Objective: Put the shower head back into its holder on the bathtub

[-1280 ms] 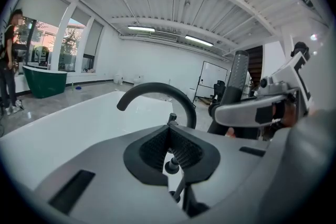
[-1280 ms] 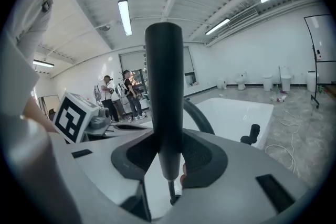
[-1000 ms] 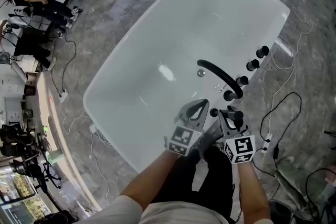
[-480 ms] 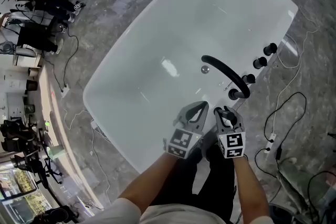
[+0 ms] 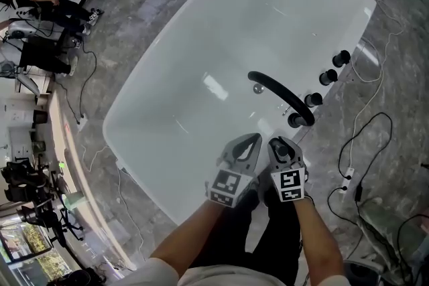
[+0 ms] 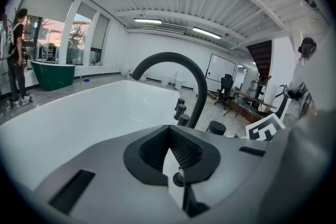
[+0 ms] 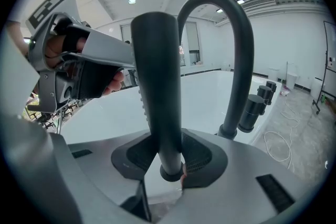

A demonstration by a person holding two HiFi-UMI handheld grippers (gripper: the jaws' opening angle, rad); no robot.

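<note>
- The upright shower head [image 7: 157,86] is clamped in the right tool [image 7: 169,162]; the left tool [image 6: 173,157] is closed and empty.
- Keep it vertical and lower slowly; the holder, likely beneath the tool, is unseen.

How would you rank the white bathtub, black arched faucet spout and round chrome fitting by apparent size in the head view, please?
Largest: white bathtub.
Then: black arched faucet spout.
Smallest: round chrome fitting.
</note>
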